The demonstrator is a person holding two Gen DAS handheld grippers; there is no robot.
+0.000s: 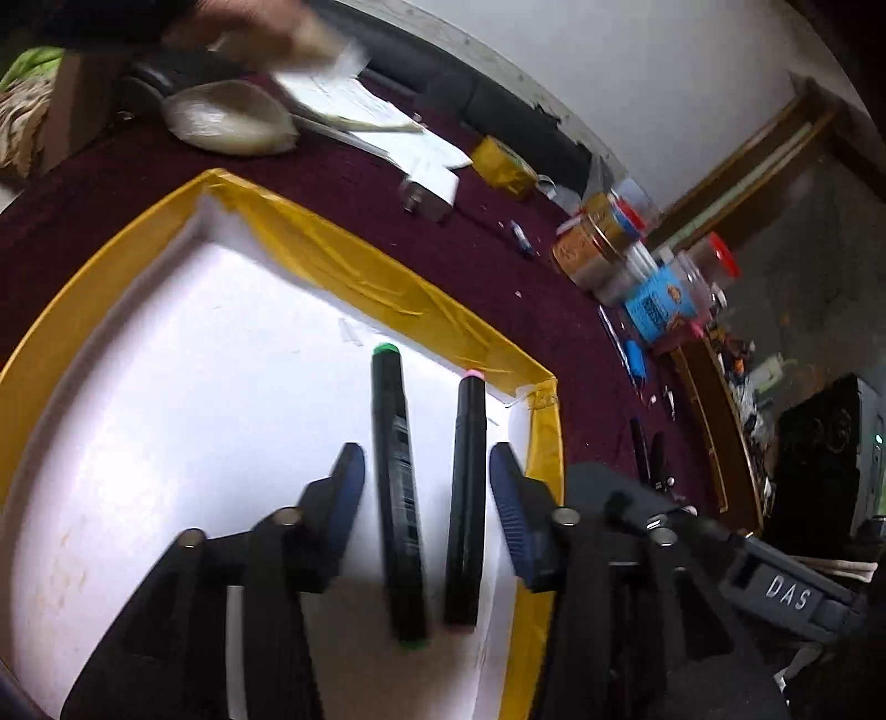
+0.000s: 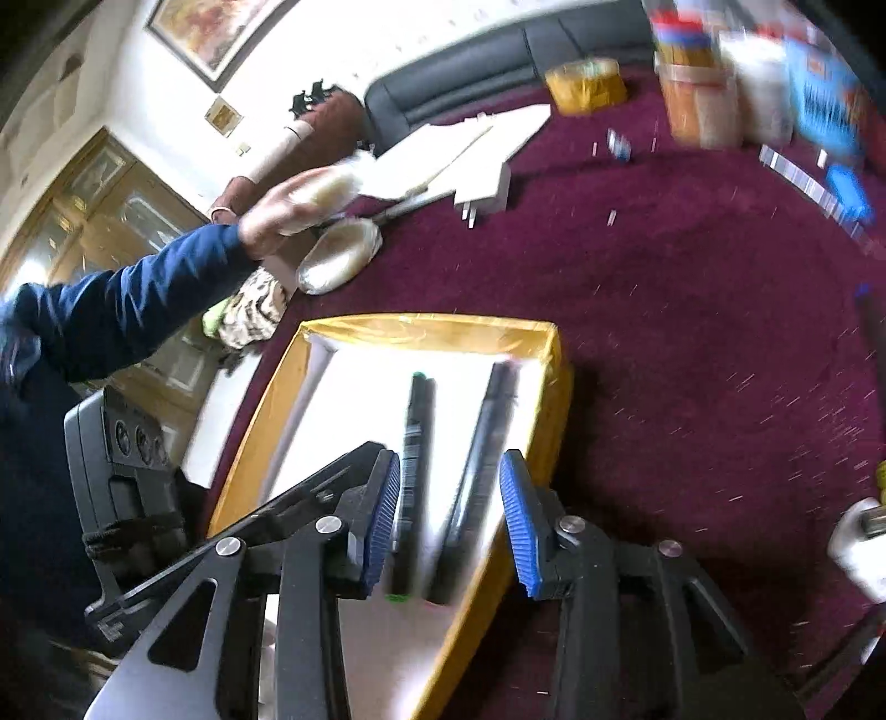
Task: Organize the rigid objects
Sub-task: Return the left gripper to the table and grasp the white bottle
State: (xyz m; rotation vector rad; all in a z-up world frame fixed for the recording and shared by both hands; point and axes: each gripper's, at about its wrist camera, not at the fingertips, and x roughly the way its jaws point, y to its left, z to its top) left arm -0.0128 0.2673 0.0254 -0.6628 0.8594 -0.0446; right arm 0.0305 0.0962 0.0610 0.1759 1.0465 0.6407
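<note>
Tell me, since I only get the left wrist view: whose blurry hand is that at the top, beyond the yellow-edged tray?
Observer: The right wrist view shows that the hand belongs to a person in a dark blue sleeve, stretched out from the left over the table.
Operator: And where are the other gripper's fingers?
Observer: The right gripper is over the tray too. It is open, with the green-tipped marker and the other marker lying between its blue pads, not clamped.
Operator: Is there anything on the wall behind?
Observer: A framed picture hangs high on the white wall.
</note>
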